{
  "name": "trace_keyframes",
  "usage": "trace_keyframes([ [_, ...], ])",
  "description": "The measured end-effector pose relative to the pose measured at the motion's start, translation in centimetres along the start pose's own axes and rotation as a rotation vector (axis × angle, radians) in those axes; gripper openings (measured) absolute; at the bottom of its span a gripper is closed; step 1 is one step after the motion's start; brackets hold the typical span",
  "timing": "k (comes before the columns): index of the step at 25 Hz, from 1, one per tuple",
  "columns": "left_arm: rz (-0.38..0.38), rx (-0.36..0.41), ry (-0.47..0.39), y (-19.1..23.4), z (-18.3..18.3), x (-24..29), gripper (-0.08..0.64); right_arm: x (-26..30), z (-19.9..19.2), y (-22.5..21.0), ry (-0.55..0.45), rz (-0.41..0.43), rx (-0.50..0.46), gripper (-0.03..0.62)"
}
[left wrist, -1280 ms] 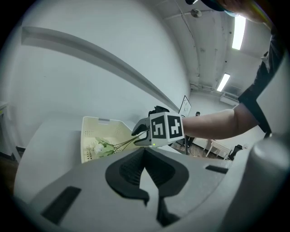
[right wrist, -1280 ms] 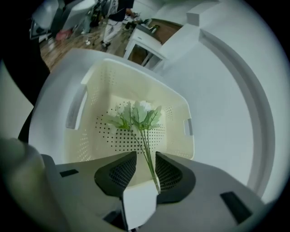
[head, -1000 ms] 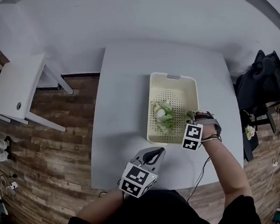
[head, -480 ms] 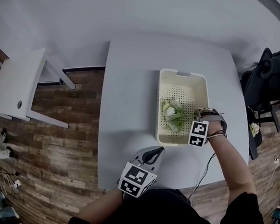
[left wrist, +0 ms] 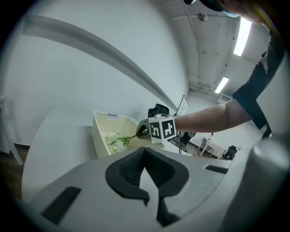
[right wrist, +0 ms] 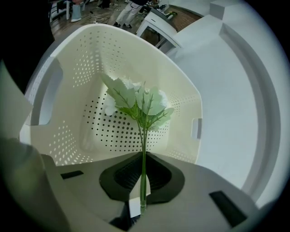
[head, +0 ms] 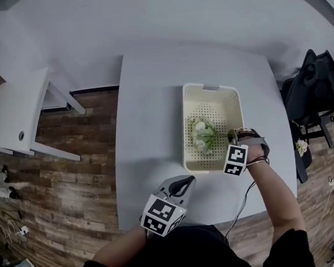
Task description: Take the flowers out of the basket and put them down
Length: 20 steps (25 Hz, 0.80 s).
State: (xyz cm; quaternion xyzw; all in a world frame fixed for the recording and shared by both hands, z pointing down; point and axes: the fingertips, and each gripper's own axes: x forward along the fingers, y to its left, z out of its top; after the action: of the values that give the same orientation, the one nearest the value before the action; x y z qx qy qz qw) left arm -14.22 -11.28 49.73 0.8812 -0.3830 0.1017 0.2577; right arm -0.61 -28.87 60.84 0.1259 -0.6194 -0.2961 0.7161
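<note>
A bunch of white flowers [head: 202, 136] with green leaves lies in the cream perforated basket [head: 210, 91] on the white table [head: 149, 131]. My right gripper [head: 231, 135] reaches over the basket's right rim. Its jaws are closing, and the thin green stem [right wrist: 143, 149] runs between them with the pads against it. In the right gripper view the blooms [right wrist: 136, 102] stand just ahead, above the basket floor [right wrist: 113, 131]. My left gripper [head: 189, 180] hovers near the table's front edge, shut and with nothing in it. Its own view shows the basket [left wrist: 102, 131] and flowers [left wrist: 117, 141] further off.
A white side table [head: 21, 112] stands to the left on the wooden floor [head: 72, 166]. Dark chairs [head: 318, 83] stand off the table's right side. Bare tabletop lies left of the basket and in front of it.
The head view has shifted a little. The right gripper stays at the basket's right rim by the stem. The left gripper has not moved.
</note>
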Motion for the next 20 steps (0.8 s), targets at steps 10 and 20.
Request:
trace_keyframes([
  [10,-0.04,0.037,-0.002,-1.8,0.2,-0.5,0.006,-4.6,-0.1,-1.5,-0.077,-0.13,0.172,0.029],
  [20,-0.103,0.087,0.001,-4.1,0.1,-0.5,0.006,-12.5,-2.9,-3.4,-0.281,-0.308,0.736,0.029],
])
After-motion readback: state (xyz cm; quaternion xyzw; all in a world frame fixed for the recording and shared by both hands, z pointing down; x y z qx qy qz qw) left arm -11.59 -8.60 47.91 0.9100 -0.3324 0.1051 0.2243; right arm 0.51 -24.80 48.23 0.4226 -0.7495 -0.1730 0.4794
